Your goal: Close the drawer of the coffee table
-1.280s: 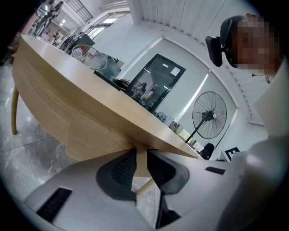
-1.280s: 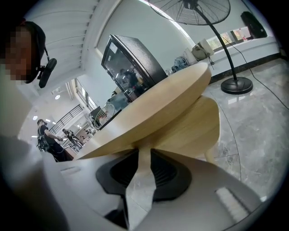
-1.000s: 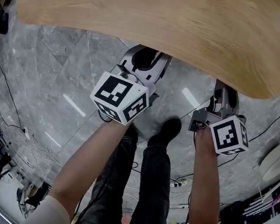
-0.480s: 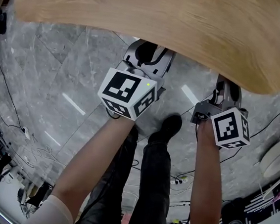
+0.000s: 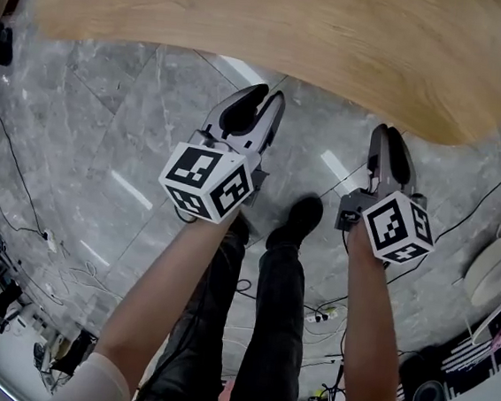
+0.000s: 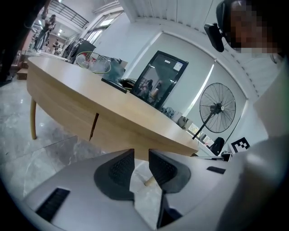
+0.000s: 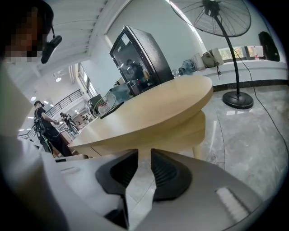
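The oval wooden coffee table (image 5: pixel 277 29) fills the top of the head view. In the left gripper view its side panel (image 6: pixel 63 113) looks flush, with a thin dark vertical seam (image 6: pixel 93 126); no drawer sticks out. My left gripper (image 5: pixel 258 109) hangs over the grey floor just short of the table's near edge. Its jaws are nearly together with nothing between them. My right gripper (image 5: pixel 389 149) sits to the right, also just short of the edge, jaws together and empty. Both gripper views look at the table's side from low down, past the left gripper (image 6: pixel 141 153) and the right gripper (image 7: pixel 144 153).
The person's legs and black shoe (image 5: pixel 294 225) stand between the grippers on the marble floor (image 5: pixel 108 118). Cables (image 5: pixel 318 322) trail on the floor behind. A white round object (image 5: pixel 492 270) lies at the right. A standing fan (image 7: pixel 226 27) and a dark screen (image 6: pixel 158 79) are beyond the table.
Both grippers have drawn back from under the table's edge toward the person, so their jaws now show in full in the head view.
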Tool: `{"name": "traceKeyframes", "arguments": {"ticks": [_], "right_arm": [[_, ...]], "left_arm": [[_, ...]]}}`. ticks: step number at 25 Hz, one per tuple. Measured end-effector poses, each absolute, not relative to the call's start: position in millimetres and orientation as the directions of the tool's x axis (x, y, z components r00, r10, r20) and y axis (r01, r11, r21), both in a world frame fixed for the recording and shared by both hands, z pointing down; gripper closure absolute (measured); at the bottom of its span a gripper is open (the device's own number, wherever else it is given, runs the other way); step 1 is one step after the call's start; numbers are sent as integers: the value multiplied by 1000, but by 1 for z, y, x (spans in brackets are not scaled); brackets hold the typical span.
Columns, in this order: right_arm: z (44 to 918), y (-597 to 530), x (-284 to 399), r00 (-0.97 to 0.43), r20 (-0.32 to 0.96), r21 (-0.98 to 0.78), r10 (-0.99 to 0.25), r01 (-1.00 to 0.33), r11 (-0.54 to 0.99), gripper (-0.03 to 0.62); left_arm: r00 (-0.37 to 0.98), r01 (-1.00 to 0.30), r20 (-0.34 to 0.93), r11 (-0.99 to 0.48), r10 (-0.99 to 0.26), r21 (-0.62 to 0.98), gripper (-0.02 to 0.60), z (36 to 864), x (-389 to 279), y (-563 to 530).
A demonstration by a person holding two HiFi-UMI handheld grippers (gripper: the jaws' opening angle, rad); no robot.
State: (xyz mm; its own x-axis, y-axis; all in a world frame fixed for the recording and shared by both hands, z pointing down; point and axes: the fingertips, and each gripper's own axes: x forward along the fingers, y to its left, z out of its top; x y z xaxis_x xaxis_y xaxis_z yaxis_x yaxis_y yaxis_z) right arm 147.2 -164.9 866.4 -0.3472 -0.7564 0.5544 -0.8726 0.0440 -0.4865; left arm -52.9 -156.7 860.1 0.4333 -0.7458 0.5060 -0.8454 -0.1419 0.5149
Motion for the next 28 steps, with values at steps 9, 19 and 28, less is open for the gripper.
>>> {"name": "traceKeyframes", "arguments": {"ticks": [9, 19, 28], "right_arm": [[806, -134, 133, -358, 597, -471, -718, -881, 48, 542], [710, -112, 134, -346, 608, -448, -715, -892, 51, 579], [583, -108, 112, -384, 549, -480, -742, -872, 96, 582]], "left_arm": [[455, -835, 521, -142, -722, 532, 494, 788, -54, -124], [423, -865, 588, -112, -689, 490, 550, 704, -71, -94], [434, -874, 569, -174, -698, 454, 575, 577, -77, -84]]}}
